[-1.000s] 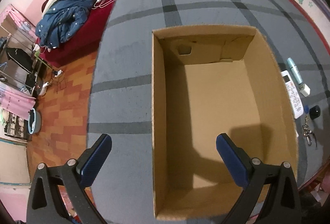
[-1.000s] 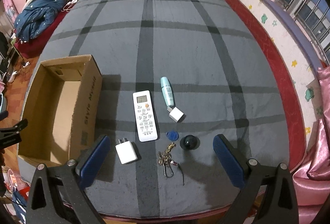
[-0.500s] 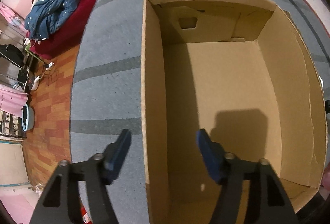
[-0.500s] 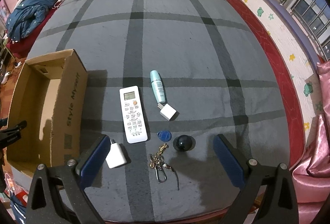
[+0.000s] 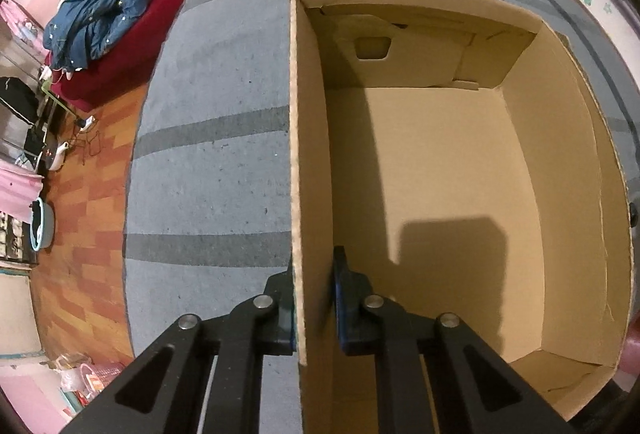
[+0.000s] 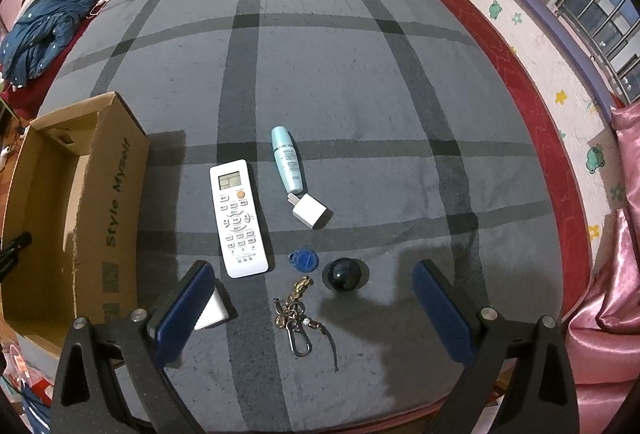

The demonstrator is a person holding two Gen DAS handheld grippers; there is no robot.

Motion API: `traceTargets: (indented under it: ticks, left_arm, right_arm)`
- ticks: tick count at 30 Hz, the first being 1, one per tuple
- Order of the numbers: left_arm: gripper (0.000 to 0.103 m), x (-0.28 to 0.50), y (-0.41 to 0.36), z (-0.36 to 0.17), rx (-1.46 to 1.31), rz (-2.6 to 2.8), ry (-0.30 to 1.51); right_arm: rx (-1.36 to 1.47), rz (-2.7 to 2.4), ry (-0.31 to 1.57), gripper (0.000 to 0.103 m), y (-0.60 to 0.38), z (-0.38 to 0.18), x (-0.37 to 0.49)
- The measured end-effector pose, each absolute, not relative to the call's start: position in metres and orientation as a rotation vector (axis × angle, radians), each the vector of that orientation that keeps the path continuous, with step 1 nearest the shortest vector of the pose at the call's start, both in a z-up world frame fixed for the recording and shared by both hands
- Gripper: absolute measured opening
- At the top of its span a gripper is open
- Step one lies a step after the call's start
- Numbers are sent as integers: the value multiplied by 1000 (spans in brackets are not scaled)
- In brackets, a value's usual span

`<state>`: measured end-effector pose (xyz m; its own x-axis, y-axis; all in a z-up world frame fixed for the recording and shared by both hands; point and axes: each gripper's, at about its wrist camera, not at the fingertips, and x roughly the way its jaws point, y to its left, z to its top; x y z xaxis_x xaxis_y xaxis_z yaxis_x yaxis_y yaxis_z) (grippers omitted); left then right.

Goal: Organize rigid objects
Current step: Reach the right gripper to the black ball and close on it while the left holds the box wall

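Left gripper [image 5: 313,308] clamped on the wall of the cardboard box [image 6: 116,170] printed "Style Myself"; right gripper [image 6: 310,310] wide open, holding nothing, above a keyring [image 6: 296,314].

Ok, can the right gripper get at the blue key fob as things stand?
Probably yes. The right gripper is open above the bed, and the blue key fob lies flat just ahead of it with nothing on top. The keychain and black ball sit close, so the fingers could nudge them.
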<state>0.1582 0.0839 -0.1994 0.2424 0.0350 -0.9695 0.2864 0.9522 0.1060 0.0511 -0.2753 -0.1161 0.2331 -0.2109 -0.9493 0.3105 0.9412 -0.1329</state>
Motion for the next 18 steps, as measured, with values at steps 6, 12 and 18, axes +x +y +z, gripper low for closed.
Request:
traceTargets:
  ticks: [6,12,18]
  left_arm:
    - [12,161,86,-206,260,-183,1339]
    - [12,160,85,-207,265,-177,1331]
    - [12,157,84,-208,277,-170,1316]
  right_arm:
    - [132,-374,1315,101,-283,-128,49]
    - [151,-391,1326,100,-287,-132,46]
    - [148,-403,1324,96,-293,-137,47]
